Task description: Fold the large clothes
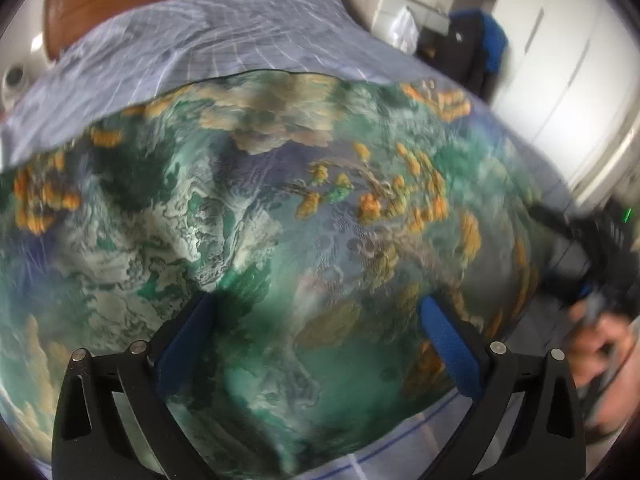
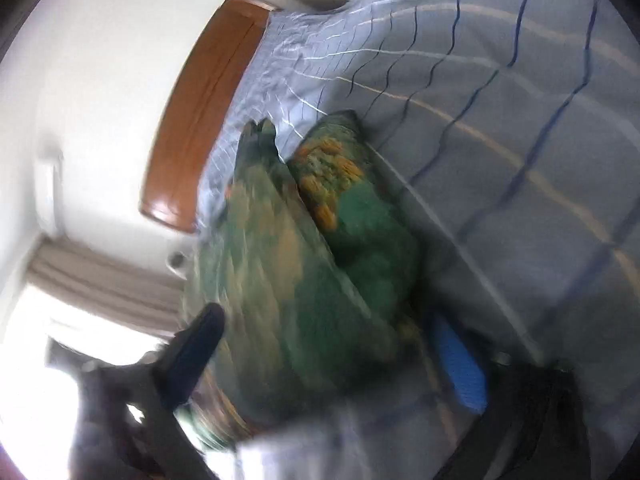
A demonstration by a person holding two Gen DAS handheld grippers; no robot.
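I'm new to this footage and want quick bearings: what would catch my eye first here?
The green printed garment with orange patches fills the left wrist view, spread over a pale blue checked bedsheet. A glossy brown wooden headboard stands at the bed's far end. The left gripper hangs open over the cloth, and the right gripper has a raised fold of the garment between its jaws.

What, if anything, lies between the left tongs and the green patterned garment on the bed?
Nothing visible. The left tongs hang open directly over the green, orange-flecked patterned garment, which lies spread on the blue checked bedsheet; only clear air separates them.
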